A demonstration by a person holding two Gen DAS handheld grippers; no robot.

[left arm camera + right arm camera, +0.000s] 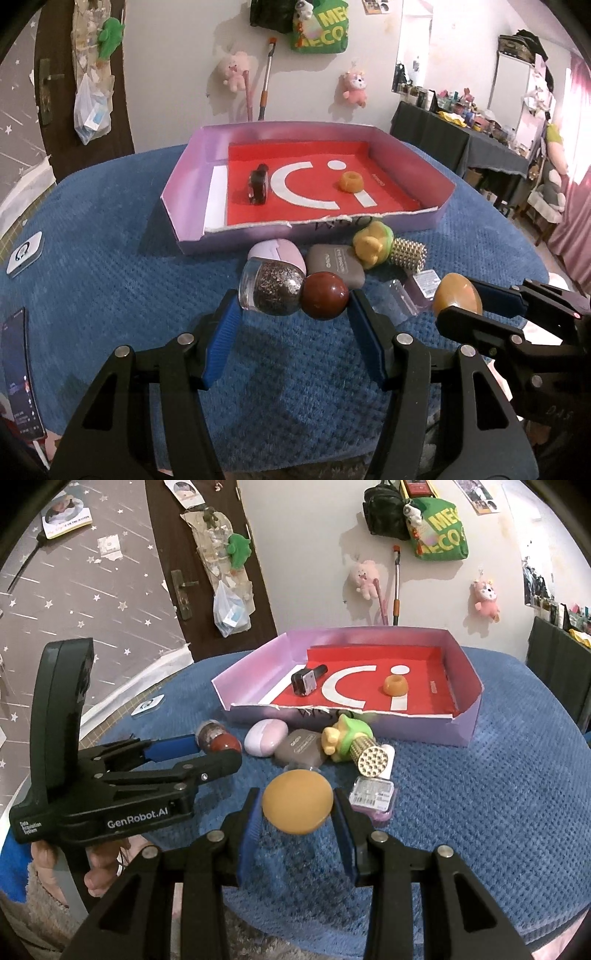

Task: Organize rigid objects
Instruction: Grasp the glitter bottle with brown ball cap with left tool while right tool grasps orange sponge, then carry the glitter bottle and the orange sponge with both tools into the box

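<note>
My left gripper [293, 308] is shut on a glitter nail polish bottle [271, 290] with a round red-brown cap [325, 295], held sideways above the blue cloth. My right gripper [297, 806] is shut on an orange egg-shaped piece [297, 801], also seen in the left wrist view [458, 295]. A purple tray with a red floor [406, 155] [461, 657] holds a dark bottle [258, 182] [308, 679] and an orange ring-shaped piece [351, 181] [395, 685].
In front of the tray lie a pink oval case [264, 736], a grey compact [301, 751], a yellow-green duck toy [341, 736], a studded gold cylinder [371, 760] and a clear purple box [373, 794]. A phone [18, 373] lies at the cloth's left edge.
</note>
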